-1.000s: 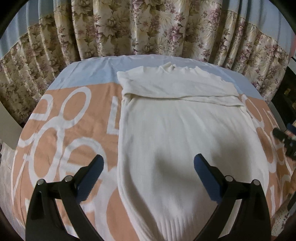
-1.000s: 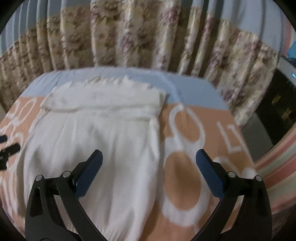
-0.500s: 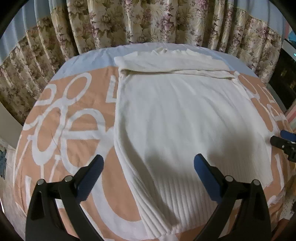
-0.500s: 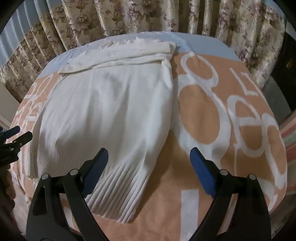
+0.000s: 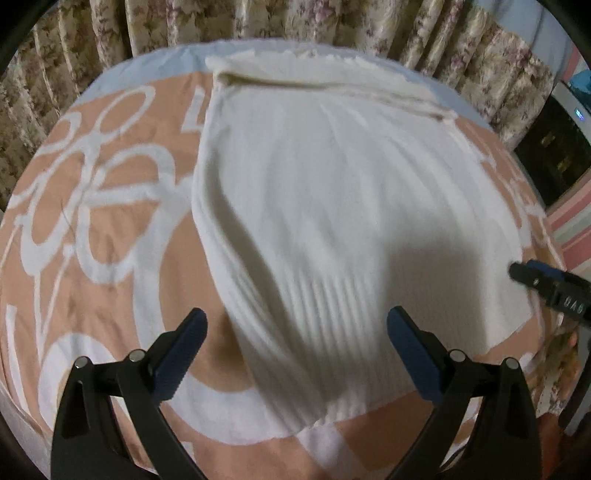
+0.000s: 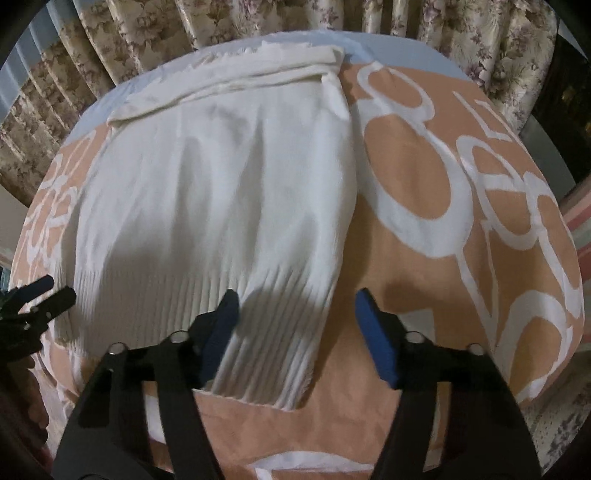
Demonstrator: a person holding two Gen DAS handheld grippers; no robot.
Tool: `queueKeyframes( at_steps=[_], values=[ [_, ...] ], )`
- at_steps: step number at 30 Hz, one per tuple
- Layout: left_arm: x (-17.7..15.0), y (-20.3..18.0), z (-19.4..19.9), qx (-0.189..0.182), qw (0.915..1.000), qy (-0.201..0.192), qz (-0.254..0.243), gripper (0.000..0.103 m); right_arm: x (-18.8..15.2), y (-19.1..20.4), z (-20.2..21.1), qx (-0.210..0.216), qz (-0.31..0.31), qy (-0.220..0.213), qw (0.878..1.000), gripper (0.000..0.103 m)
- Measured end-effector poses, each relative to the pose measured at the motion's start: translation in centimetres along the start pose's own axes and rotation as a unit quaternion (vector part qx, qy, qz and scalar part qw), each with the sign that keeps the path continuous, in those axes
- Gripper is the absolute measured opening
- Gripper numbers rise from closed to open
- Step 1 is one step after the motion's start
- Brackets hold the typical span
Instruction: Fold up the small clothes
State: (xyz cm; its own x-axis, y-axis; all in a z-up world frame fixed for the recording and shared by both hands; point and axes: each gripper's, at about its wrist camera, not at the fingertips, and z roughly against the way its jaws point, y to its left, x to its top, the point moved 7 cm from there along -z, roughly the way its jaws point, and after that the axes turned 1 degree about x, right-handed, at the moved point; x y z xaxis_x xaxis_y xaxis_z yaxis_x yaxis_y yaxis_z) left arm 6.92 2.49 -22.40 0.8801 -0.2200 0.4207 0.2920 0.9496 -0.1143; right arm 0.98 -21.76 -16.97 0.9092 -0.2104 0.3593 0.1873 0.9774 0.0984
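A cream knit sweater lies flat on the bed, its sleeves folded across the far end and its ribbed hem nearest me. My left gripper hangs open and wide just above the hem's left corner, with nothing touching its pads. It also shows at the left edge of the right wrist view as the left gripper. My right gripper is over the hem's right corner of the sweater. Its jaws are closing with the ribbed edge between them, and the pads do not press it. In the left wrist view the right gripper shows at the right edge.
The sweater rests on an orange blanket with white looping shapes, also seen as the blanket. Floral curtains hang close behind the bed's far edge. A dark cabinet stands at the right.
Both grippers have come down and forward towards the near hem, tilting more steeply downward. The right jaws have narrowed from wide open to about the width of the hem corner.
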Motion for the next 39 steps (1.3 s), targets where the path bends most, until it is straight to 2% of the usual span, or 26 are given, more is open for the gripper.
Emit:
queueKeyframes(
  at_steps=[3, 5, 6, 7, 8, 9, 10, 11, 12, 16, 20, 24, 30, 39],
  values=[
    [-0.9, 0.2, -0.5, -0.007, 0.9999, 0.016, -0.002, 0.095, -0.8, -0.4, -0.2, 0.002, -0.008, 0.020, 1.000, 0.054],
    [-1.1, 0.1, -0.5, -0.005, 0.9998, 0.016, -0.011, 0.093, -1.4, -0.3, -0.3, 0.009, -0.013, 0.033, 0.999, 0.053],
    [-1.1, 0.1, -0.5, -0.004, 0.9997, 0.017, -0.016, 0.087, -1.7, -0.1, -0.4, 0.011, -0.012, 0.037, 0.999, 0.053],
    [-1.2, 0.1, -0.6, 0.001, 0.9997, 0.018, -0.018, 0.079, -2.1, 0.2, -0.7, 0.012, -0.008, 0.045, 0.999, 0.047],
    [-1.1, 0.1, -0.7, 0.008, 0.9995, 0.019, -0.022, 0.077, -2.2, 0.4, -0.9, 0.011, -0.003, 0.049, 0.999, 0.042],
    [-0.9, 0.1, -0.6, 0.008, 0.9995, 0.019, -0.024, 0.067, -2.4, 0.7, -1.0, 0.010, 0.003, 0.048, 0.999, 0.035],
    [-0.7, 0.1, -0.6, 0.007, 0.9995, 0.019, -0.024, 0.052, -2.4, 0.9, -0.9, 0.012, 0.007, 0.047, 0.999, 0.028],
    [-0.6, 0.2, -0.4, 0.007, 0.9995, 0.019, -0.025, 0.046, -2.4, 1.1, -0.9, 0.015, 0.011, 0.047, 0.999, 0.023],
    [-0.4, 0.3, -0.4, 0.004, 0.9995, 0.020, -0.026, 0.034, -2.4, 1.4, -0.9, 0.020, 0.016, 0.046, 0.999, 0.019],
    [0.1, 0.7, -0.3, -0.011, 0.9995, 0.020, -0.020, 0.017, -2.1, 1.8, -0.6, 0.026, 0.029, 0.033, 0.999, 0.016],
    [1.5, 0.7, 0.1, -0.027, 0.9993, 0.012, -0.022, 0.015, -0.4, 2.0, 0.7, 0.030, 0.042, -0.001, 0.999, 0.016],
    [3.6, -0.1, 0.7, -0.025, 0.9988, -0.013, -0.039, 0.015, 1.6, 2.2, 1.1, 0.032, 0.056, -0.023, 0.998, 0.016],
    [8.8, 0.9, 0.4, -0.016, 0.9974, -0.061, -0.036, 0.015, 5.3, 2.4, 0.8, 0.024, 0.083, -0.059, 0.994, 0.016],
    [15.1, 1.4, 0.1, -0.019, 0.9942, -0.099, -0.036, 0.015, 12.1, 1.9, -0.9, 0.031, 0.089, -0.086, 0.992, 0.016]
  ],
)
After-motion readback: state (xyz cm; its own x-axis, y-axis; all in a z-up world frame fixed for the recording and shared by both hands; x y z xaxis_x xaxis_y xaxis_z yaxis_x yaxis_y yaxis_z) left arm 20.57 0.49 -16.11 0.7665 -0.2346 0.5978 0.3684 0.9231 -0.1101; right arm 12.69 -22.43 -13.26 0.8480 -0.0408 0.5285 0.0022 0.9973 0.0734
